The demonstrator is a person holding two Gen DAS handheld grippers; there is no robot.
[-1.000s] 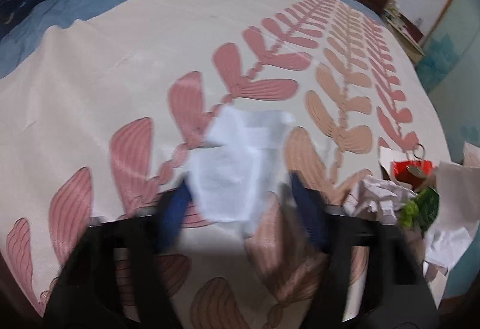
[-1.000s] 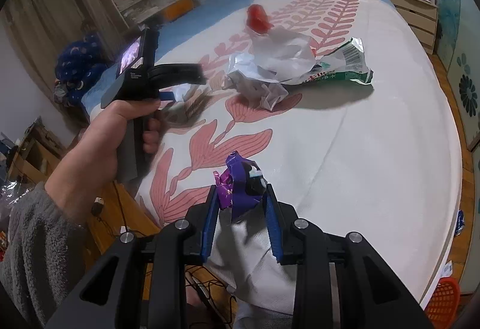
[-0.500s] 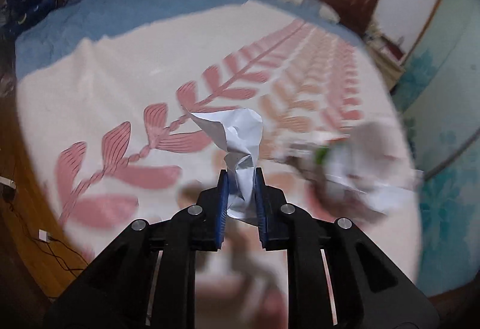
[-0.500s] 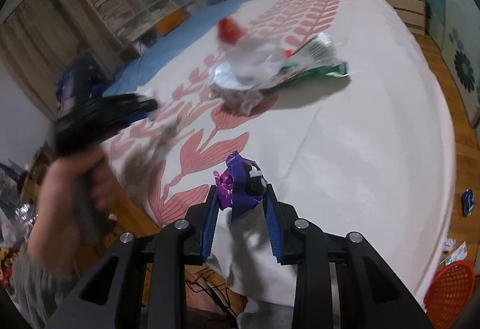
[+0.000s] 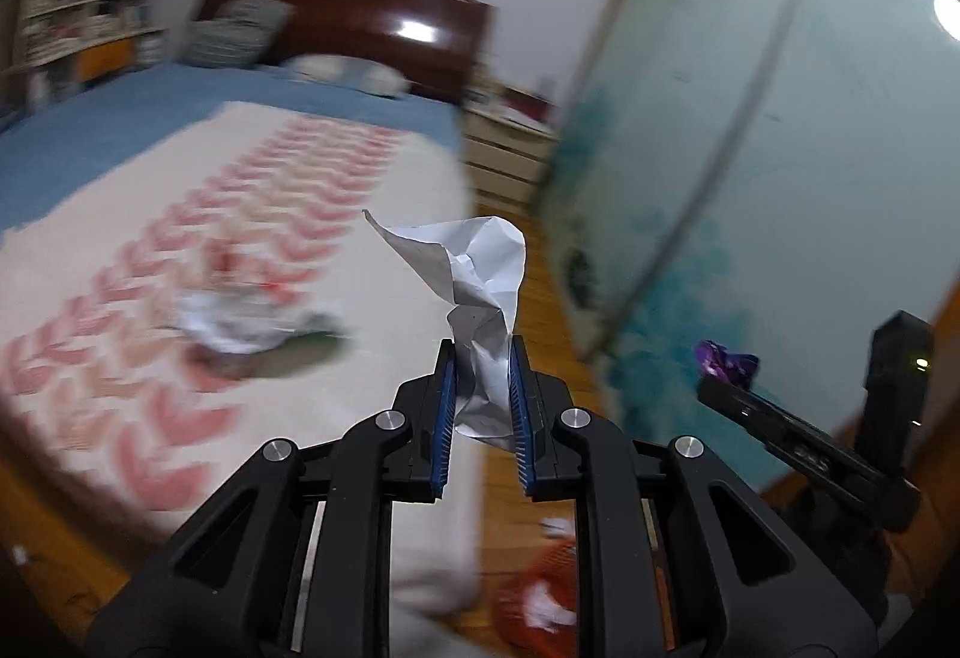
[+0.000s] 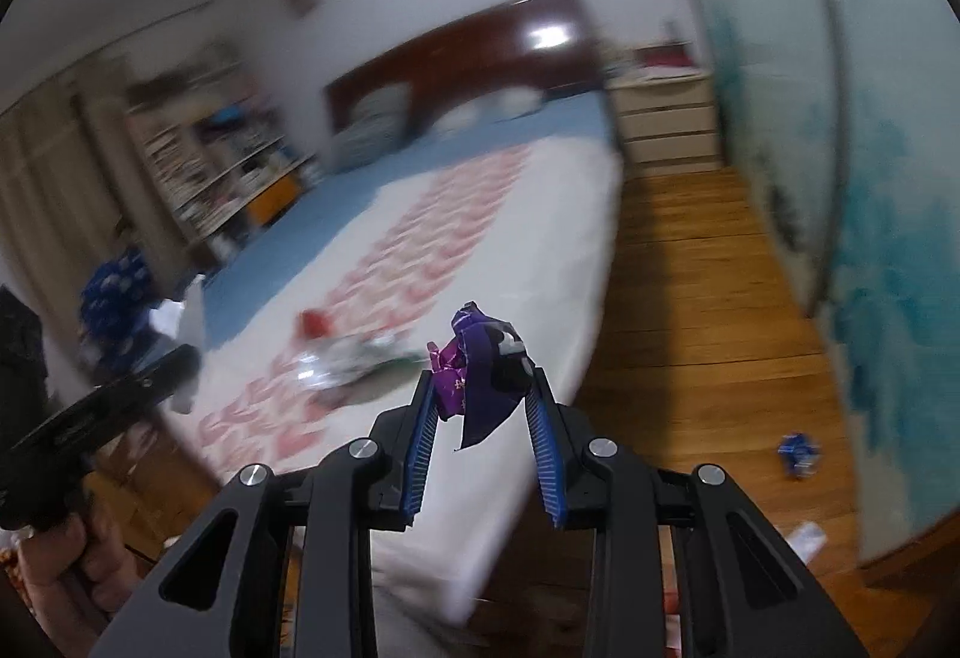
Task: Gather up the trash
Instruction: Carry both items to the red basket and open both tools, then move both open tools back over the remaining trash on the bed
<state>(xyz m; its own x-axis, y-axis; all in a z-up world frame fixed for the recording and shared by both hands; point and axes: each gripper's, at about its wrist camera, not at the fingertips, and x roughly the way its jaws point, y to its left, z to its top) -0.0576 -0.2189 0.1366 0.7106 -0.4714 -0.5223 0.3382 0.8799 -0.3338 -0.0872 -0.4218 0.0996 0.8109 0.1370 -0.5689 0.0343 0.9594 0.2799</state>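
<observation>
My left gripper is shut on a crumpled white paper and holds it in the air past the bed's corner. My right gripper is shut on a crumpled purple wrapper, also in the air; it shows at the right of the left wrist view. A blurred pile of trash with white paper, a green packet and a red piece lies on the bedspread, and shows in the right wrist view. An orange basket with white scraps stands on the floor below the left gripper.
The bed has a white spread with pink leaves over a blue sheet. A wooden floor runs between it and a teal wall. A blue wrapper and a white scrap lie on the floor. A nightstand stands by the headboard.
My left gripper closed on the white paper, lifted it off the bed and swung right toward the floor. My right gripper swung right too, still holding the purple wrapper.
</observation>
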